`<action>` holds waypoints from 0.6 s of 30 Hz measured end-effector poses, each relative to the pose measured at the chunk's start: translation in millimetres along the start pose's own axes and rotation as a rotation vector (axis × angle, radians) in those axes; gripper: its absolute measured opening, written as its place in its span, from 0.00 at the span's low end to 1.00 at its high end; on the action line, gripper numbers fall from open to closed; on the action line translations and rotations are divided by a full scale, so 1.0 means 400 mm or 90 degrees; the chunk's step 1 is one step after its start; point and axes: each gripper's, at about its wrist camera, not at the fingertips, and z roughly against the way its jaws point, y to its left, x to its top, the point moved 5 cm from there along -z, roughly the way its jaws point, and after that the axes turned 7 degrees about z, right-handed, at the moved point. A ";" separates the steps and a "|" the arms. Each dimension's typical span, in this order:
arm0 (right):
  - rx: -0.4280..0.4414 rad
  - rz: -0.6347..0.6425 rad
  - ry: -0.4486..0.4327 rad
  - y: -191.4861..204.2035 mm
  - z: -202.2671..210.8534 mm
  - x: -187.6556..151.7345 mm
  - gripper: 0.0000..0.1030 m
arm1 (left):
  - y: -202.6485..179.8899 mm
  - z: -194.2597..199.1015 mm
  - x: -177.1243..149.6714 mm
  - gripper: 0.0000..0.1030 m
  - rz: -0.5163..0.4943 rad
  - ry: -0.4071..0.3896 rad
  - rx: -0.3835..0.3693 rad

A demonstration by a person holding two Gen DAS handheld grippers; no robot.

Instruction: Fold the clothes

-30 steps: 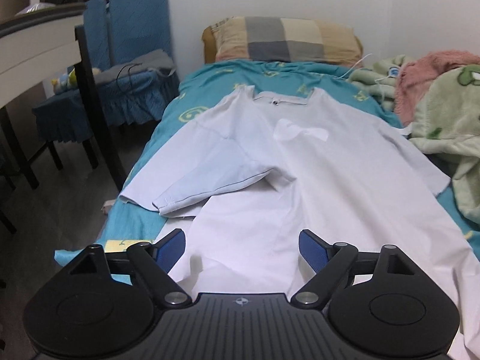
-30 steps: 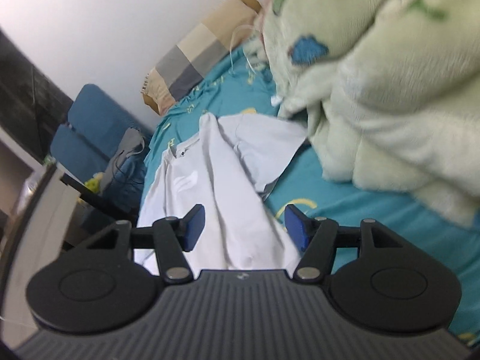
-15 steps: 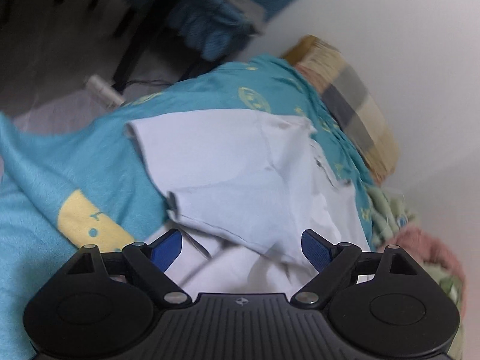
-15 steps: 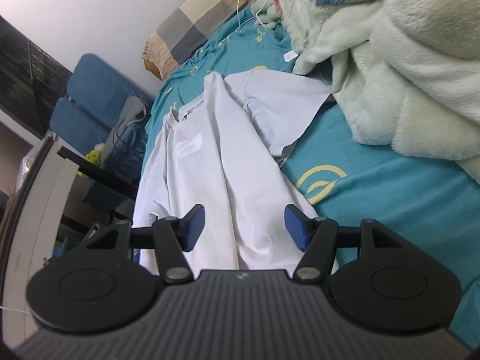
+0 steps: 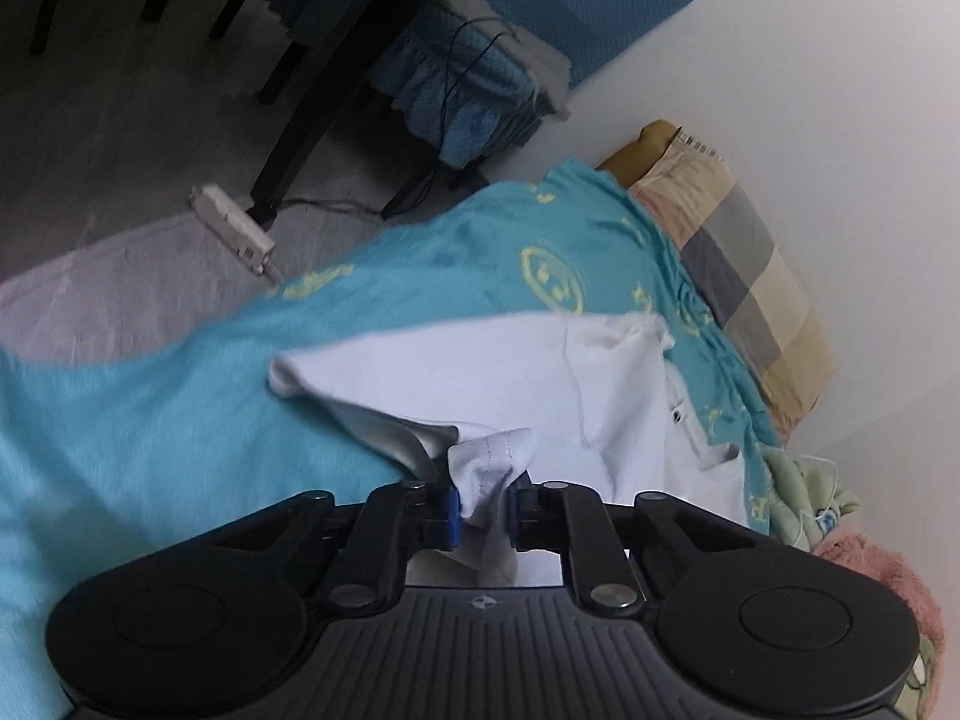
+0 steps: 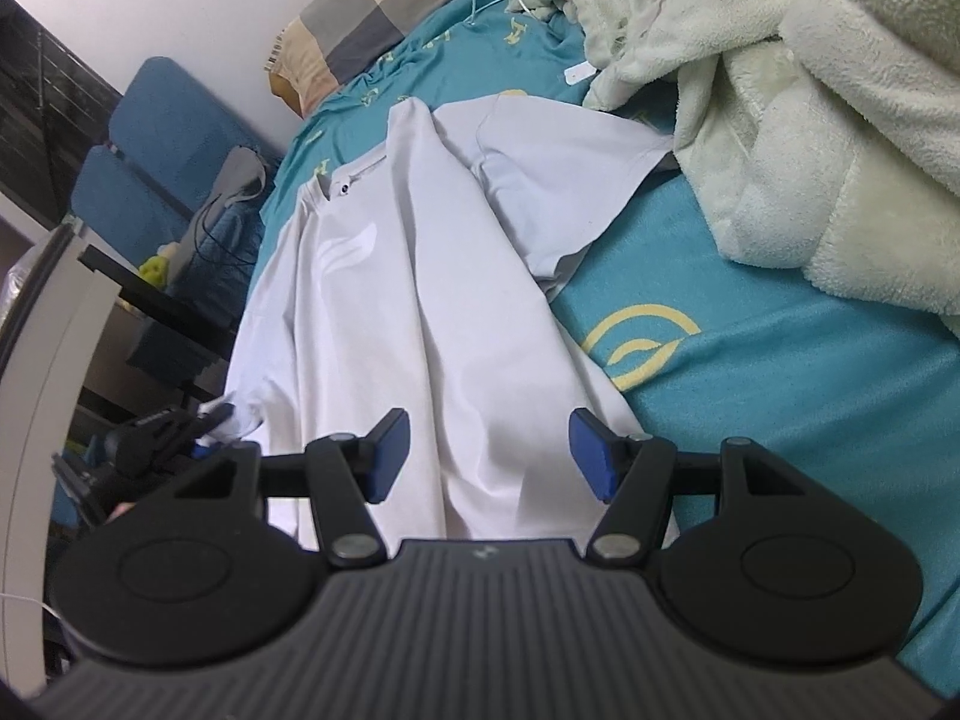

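A white wall (image 5: 810, 90) backs the teal-sheeted bed (image 5: 150, 432), with a blue chair (image 5: 540, 18) on grey floor (image 5: 120, 138).

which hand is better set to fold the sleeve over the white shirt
Left. The left gripper is closing its jaws on the sleeve edge of the white shirt, with the cloth bunched between them. The right gripper hangs open over the shirt's lower body, holding nothing.

**Background clutter around the bed**

Teal bedsheet (image 5: 150, 432) with yellow prints, spread over the whole bed. Checked pillow (image 5: 744, 276) in tan and grey up against the white wall. Fluffy pale green blanket (image 6: 828, 120) heaped along one side, bit of pink fabric (image 5: 870, 564) beside it. Blue chair (image 5: 540, 18) with a grey cloth and black cable on the seat. White power strip (image 5: 231, 228) down on the floor.
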 end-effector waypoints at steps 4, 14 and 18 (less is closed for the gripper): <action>-0.013 0.002 -0.005 -0.006 -0.003 0.002 0.60 | -0.097 0.030 0.118 0.12 -0.092 -0.057 0.004; -0.052 0.058 -0.020 0.011 -0.043 0.026 0.60 | -0.044 -0.088 0.276 0.16 -0.265 -0.058 0.202; -0.057 0.084 -0.018 0.022 -0.055 0.023 0.60 | 0.004 -0.046 0.230 0.30 -0.253 0.006 0.197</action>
